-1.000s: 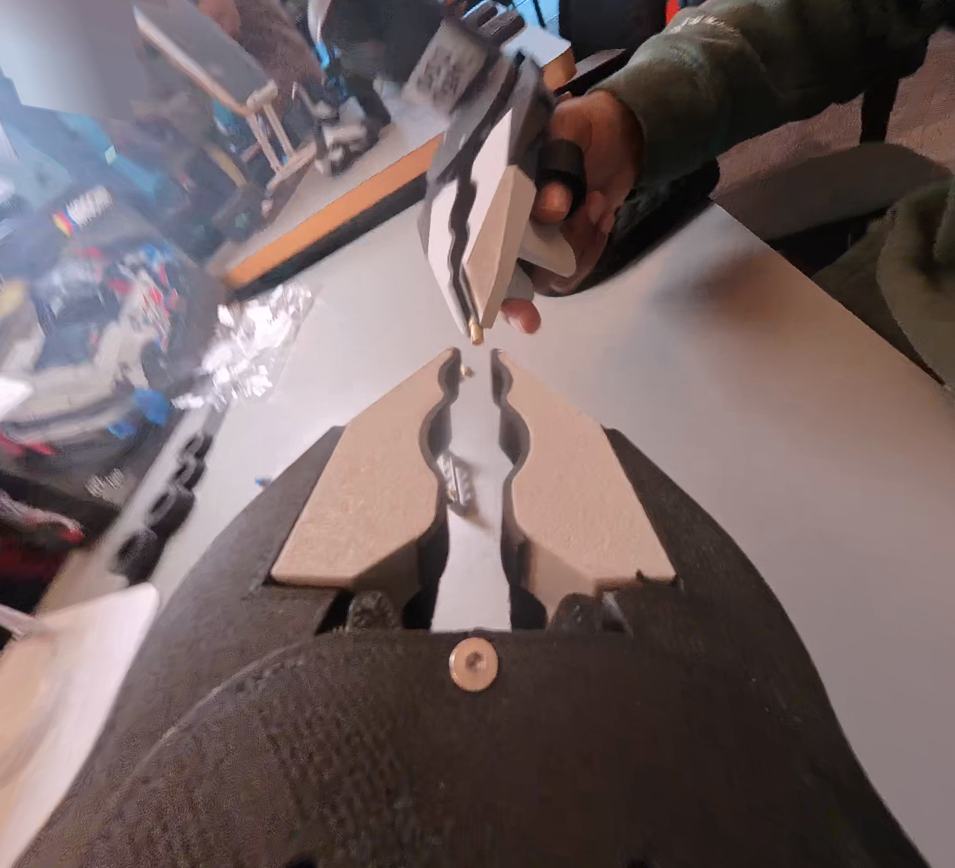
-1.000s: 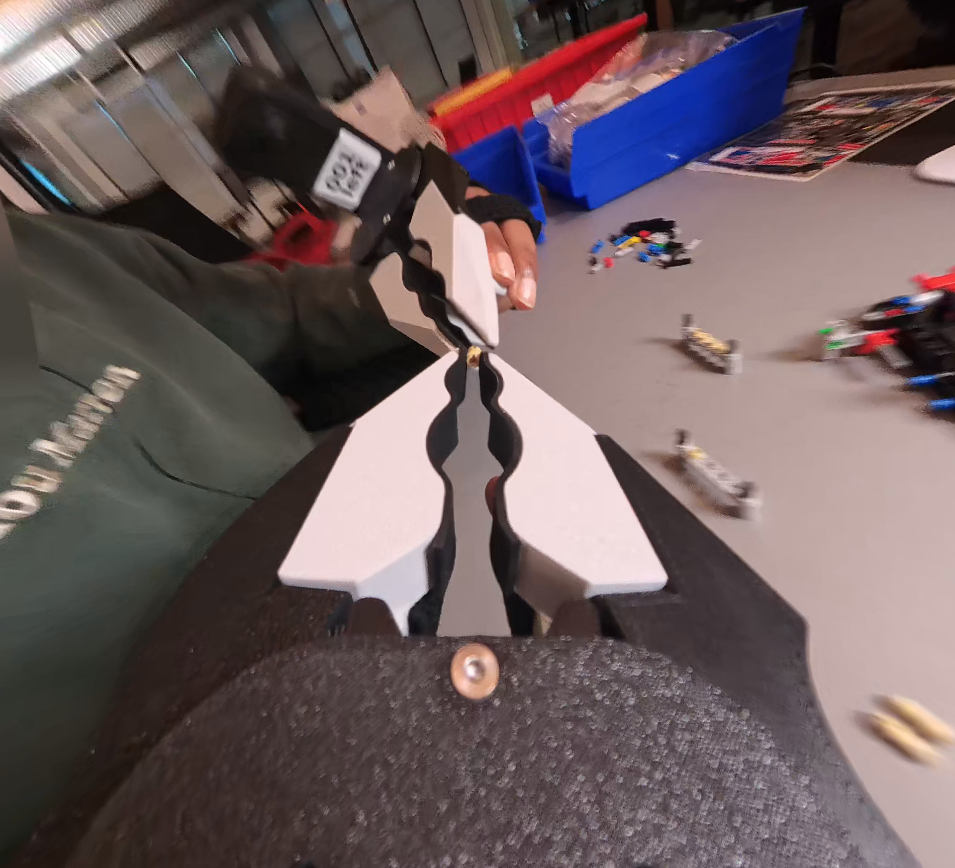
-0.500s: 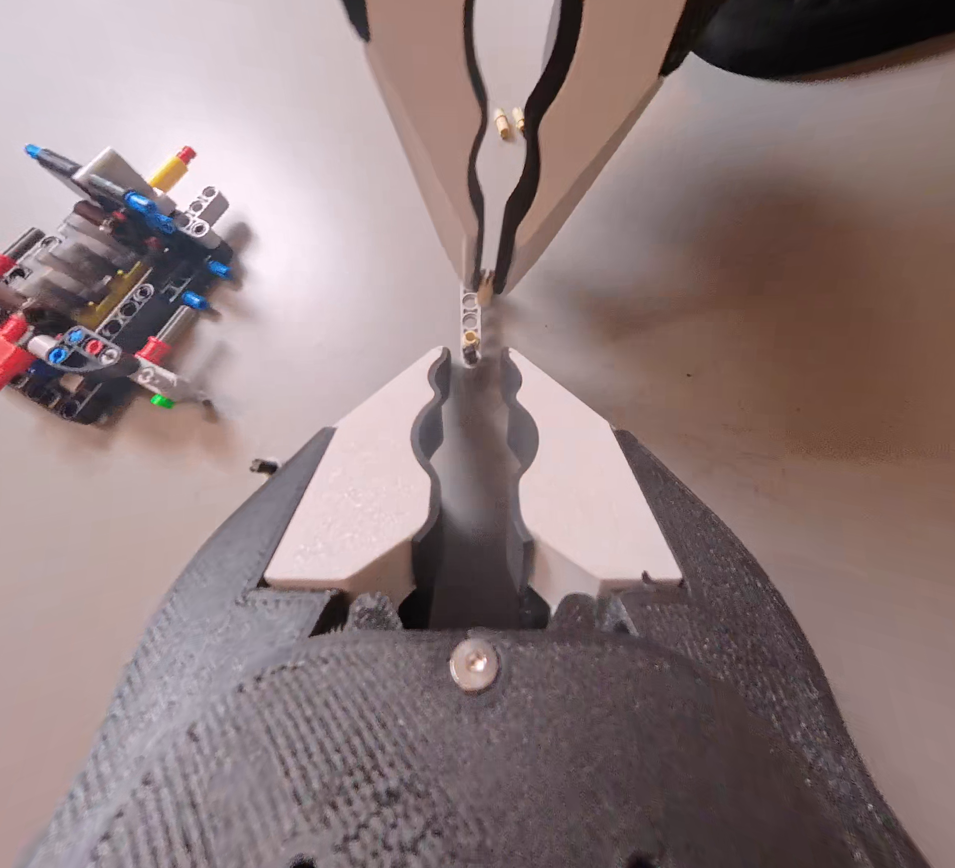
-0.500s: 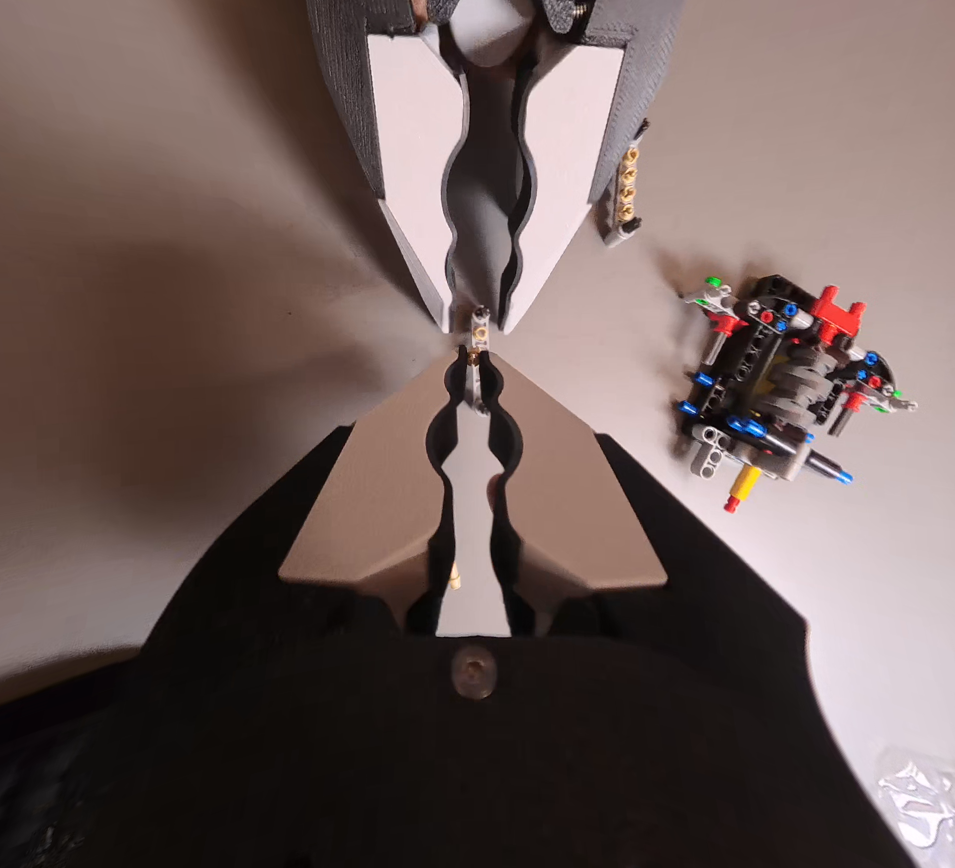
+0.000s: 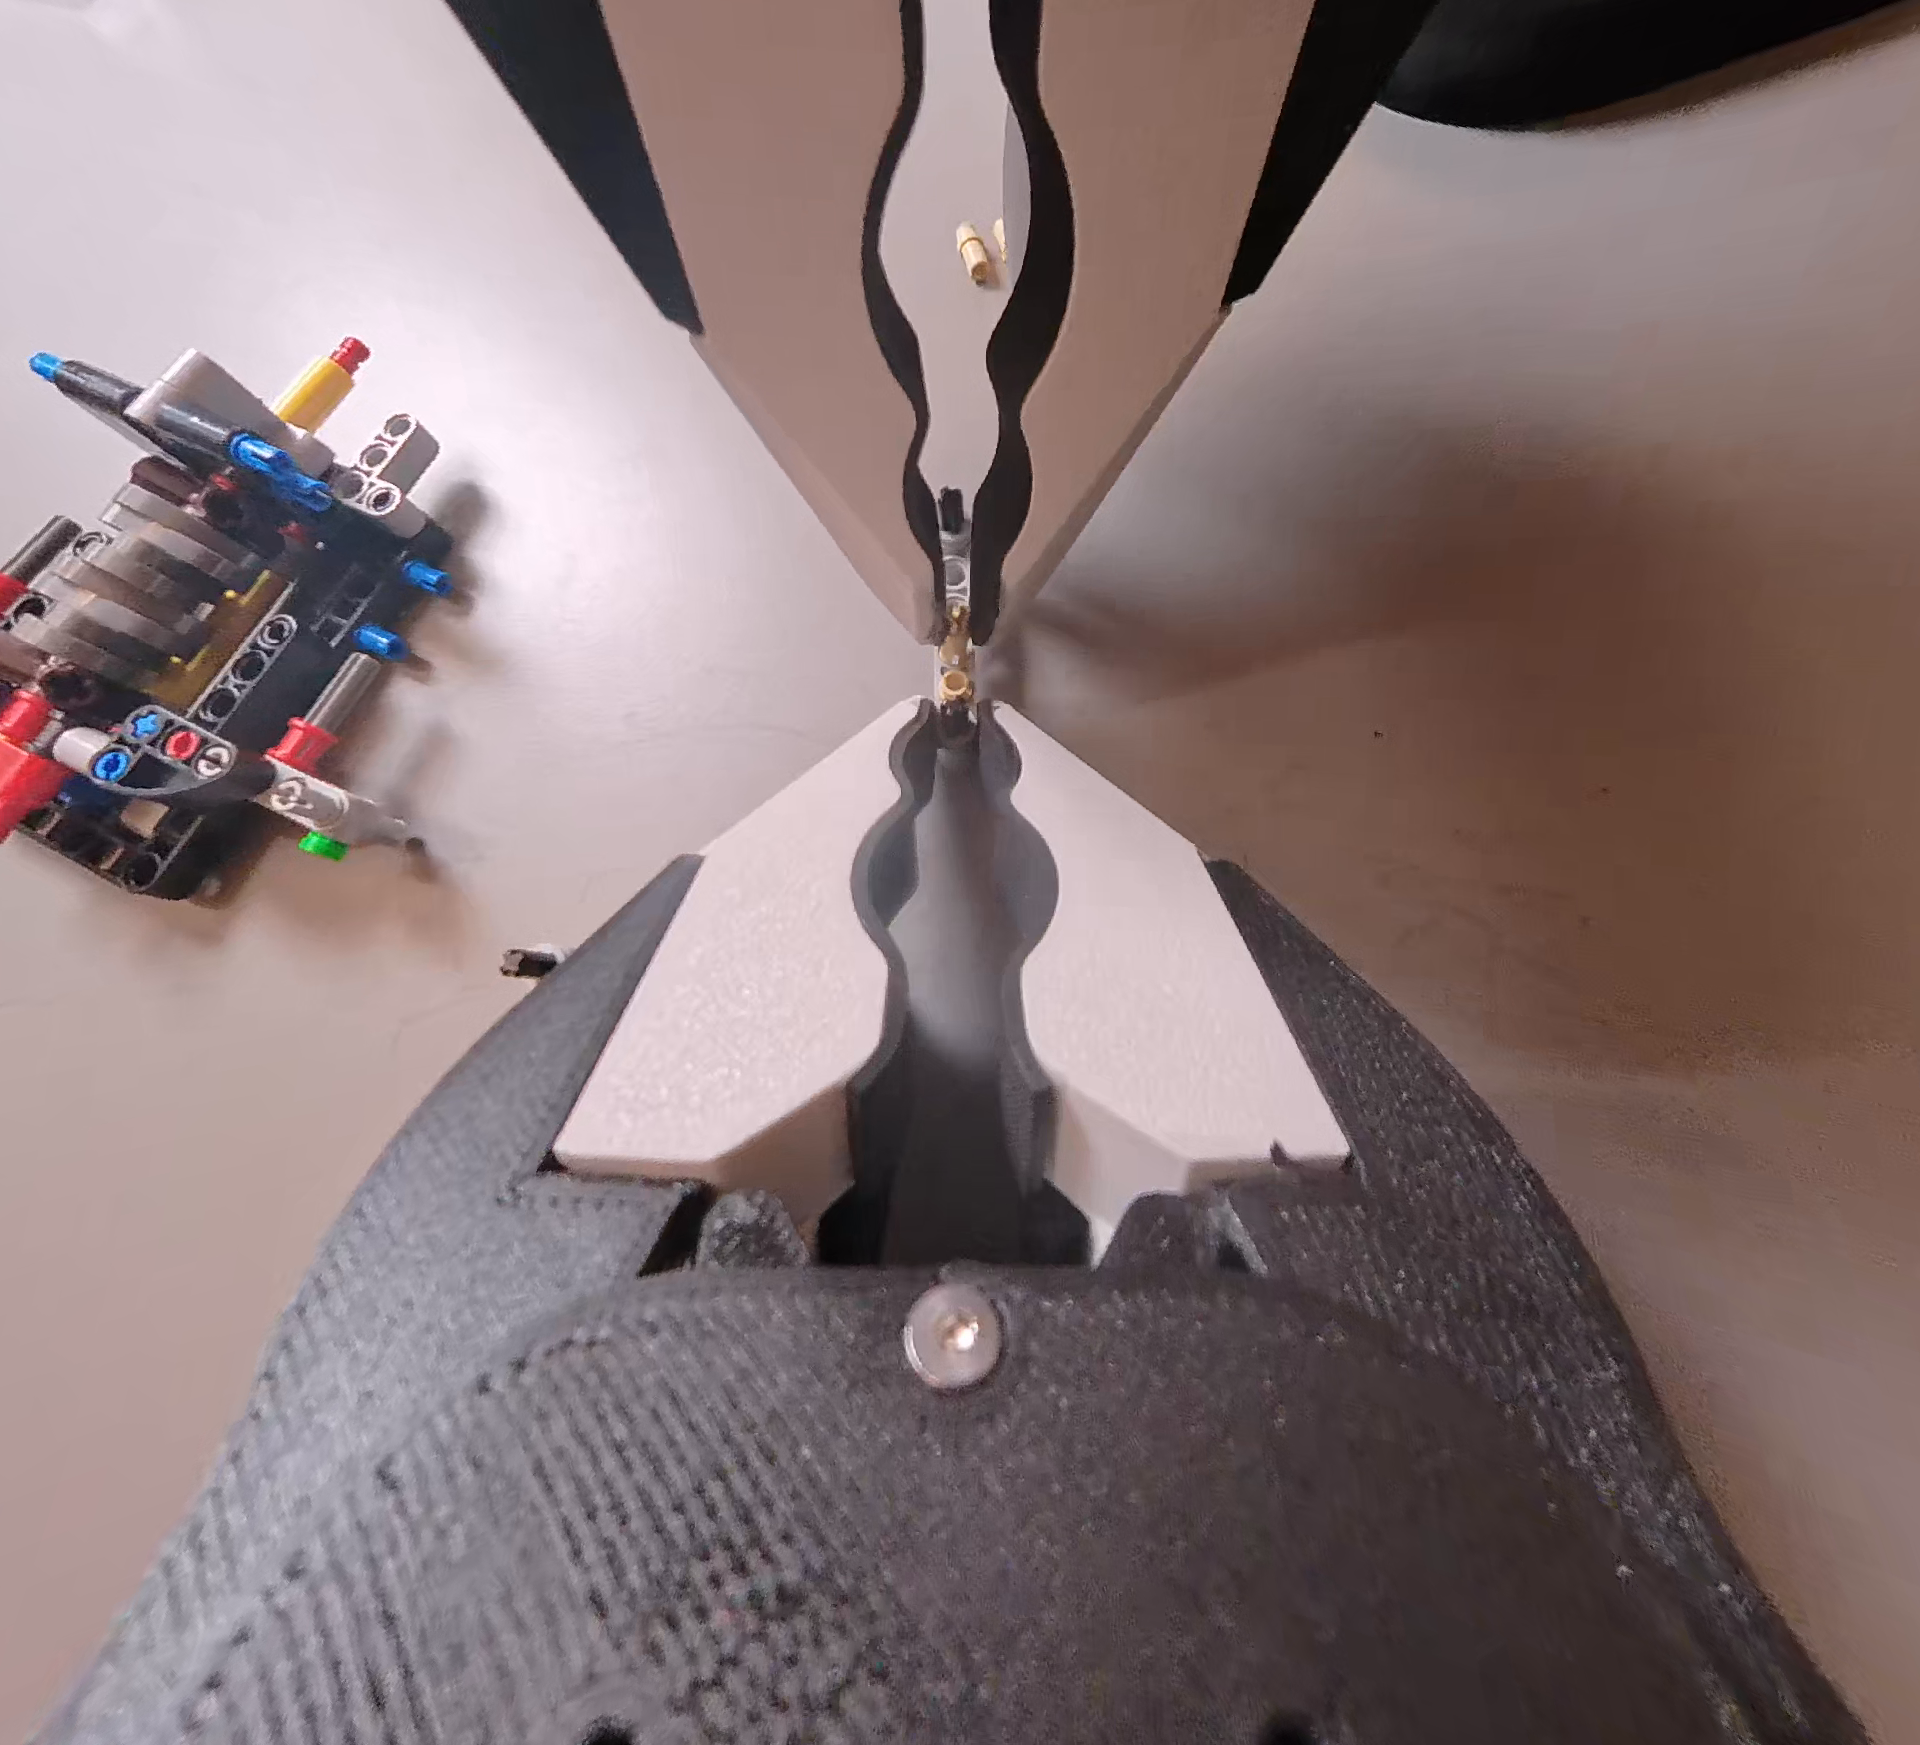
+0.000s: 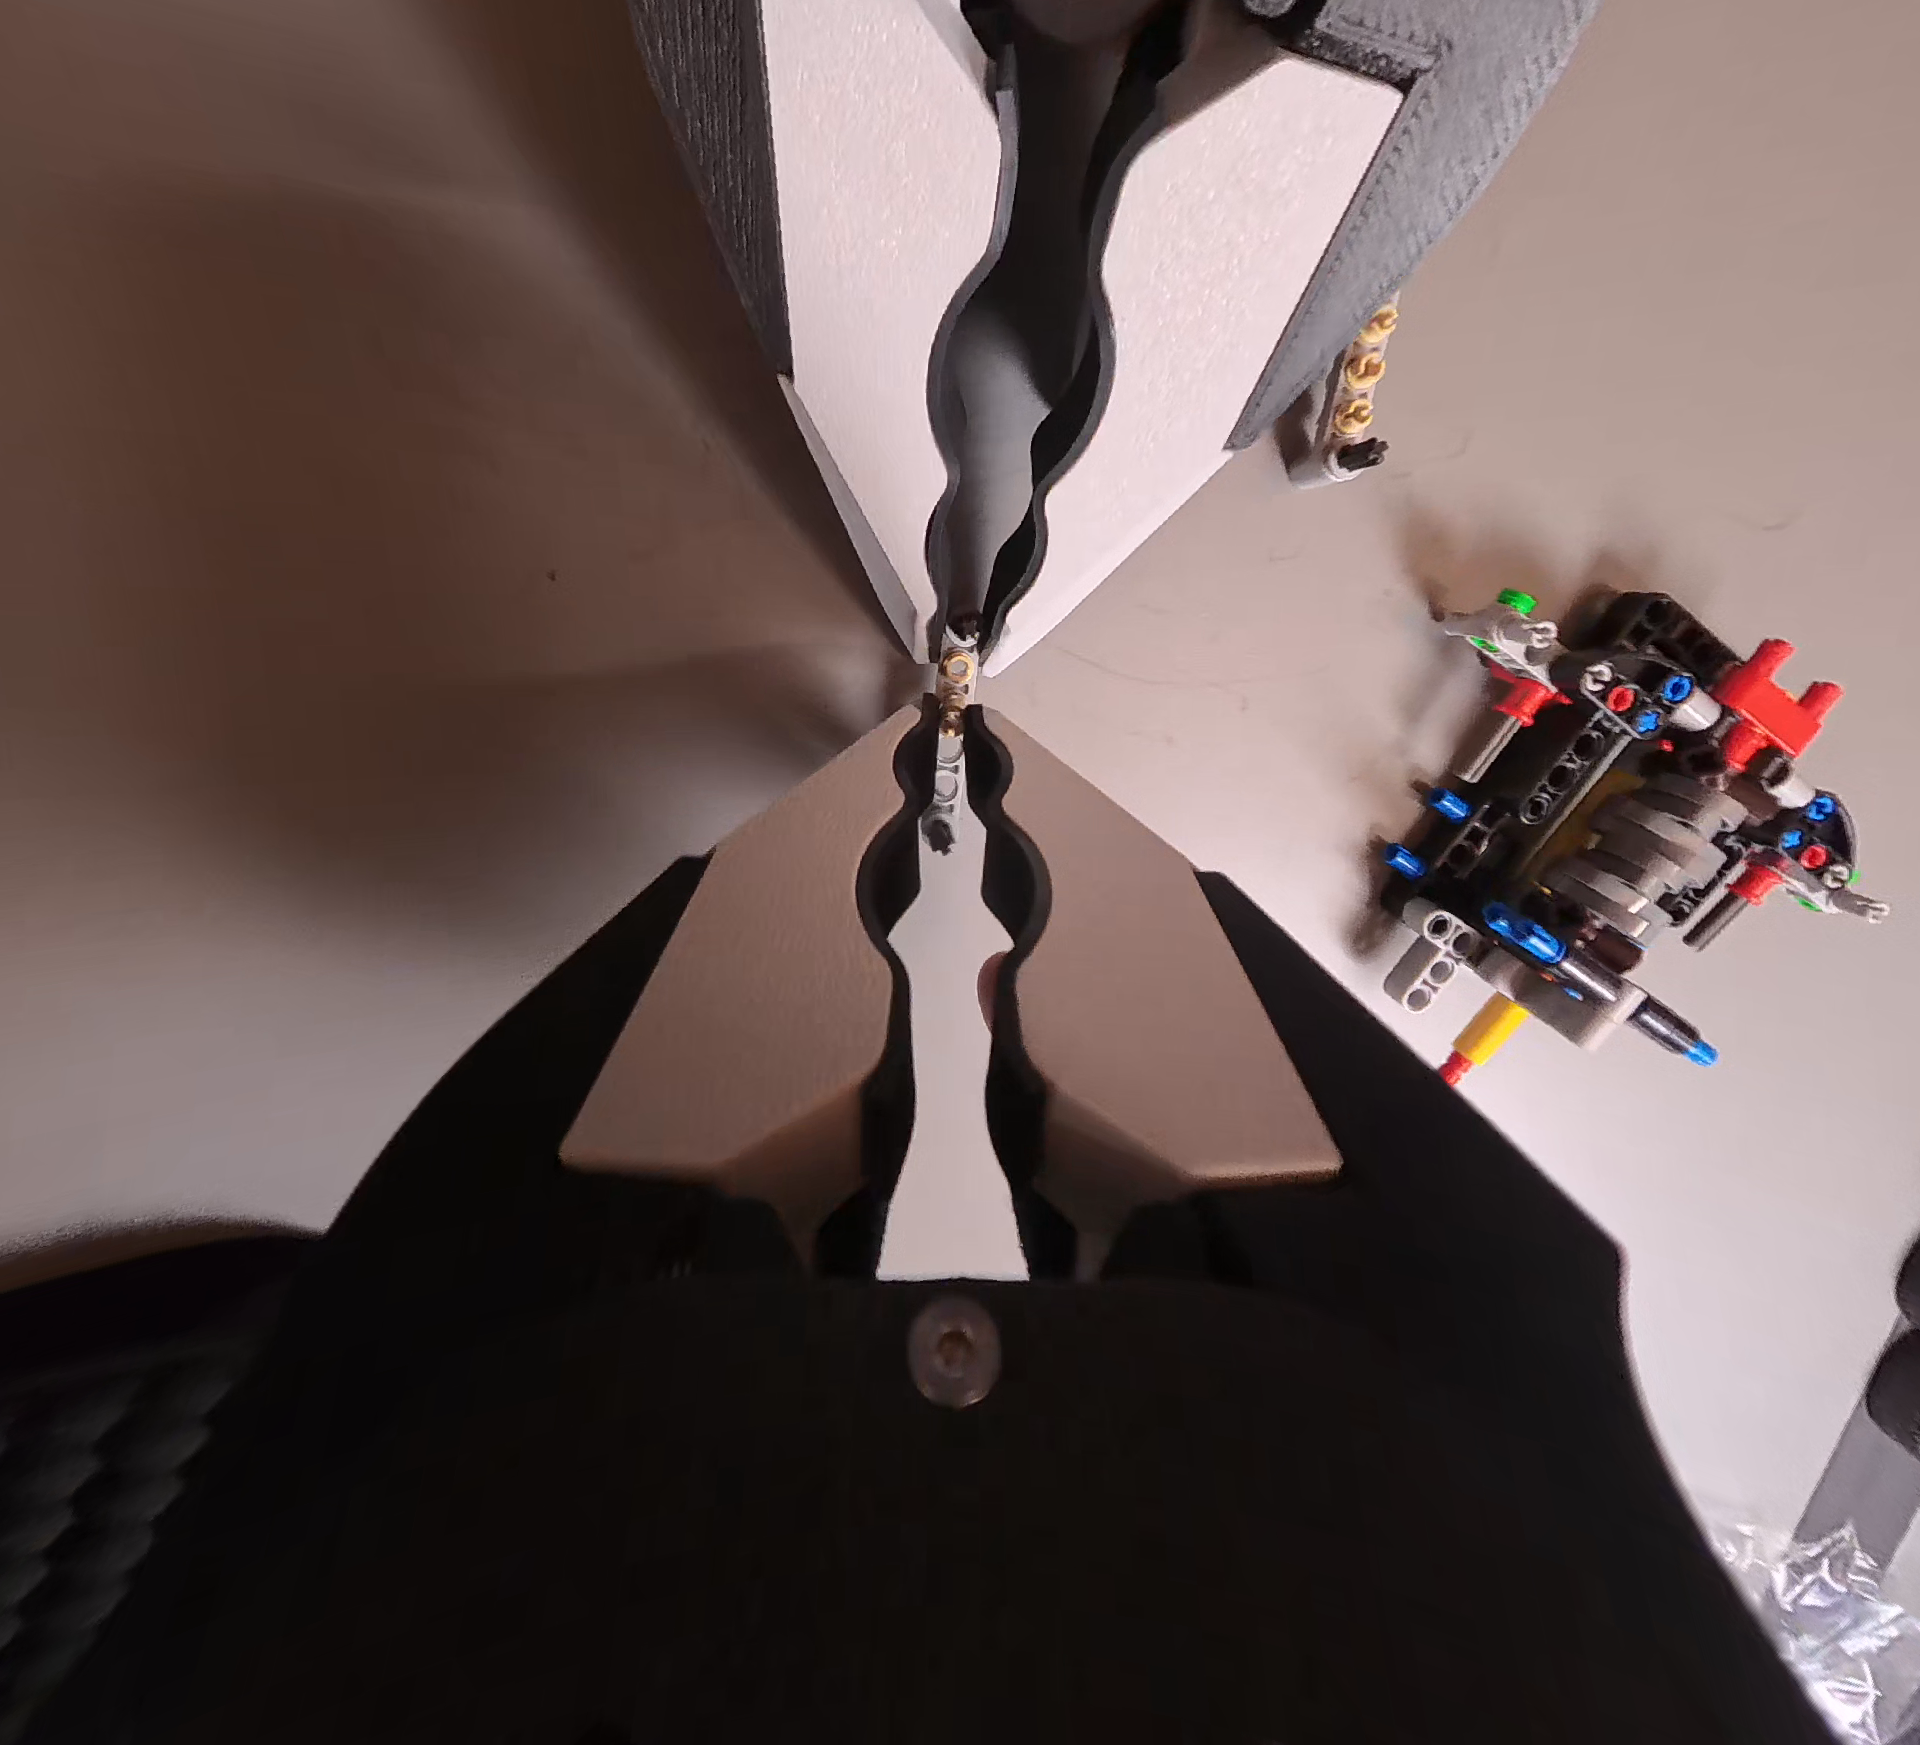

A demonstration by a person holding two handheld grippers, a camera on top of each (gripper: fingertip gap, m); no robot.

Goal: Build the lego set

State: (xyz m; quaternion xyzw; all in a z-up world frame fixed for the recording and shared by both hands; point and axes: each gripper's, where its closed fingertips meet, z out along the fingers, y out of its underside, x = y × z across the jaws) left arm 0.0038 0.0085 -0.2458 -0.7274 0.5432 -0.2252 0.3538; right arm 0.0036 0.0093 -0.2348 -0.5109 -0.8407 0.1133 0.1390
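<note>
Hand-held grippers [image 5: 956, 716] tip-to-tip above table [image 5: 1558, 760]

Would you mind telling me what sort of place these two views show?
Probably a hobby or lab workbench: a plain pale table with a half-built Technic-style model, loose tan pins and a crumpled clear plastic bag lying on it. The room beyond is out of view.
</note>
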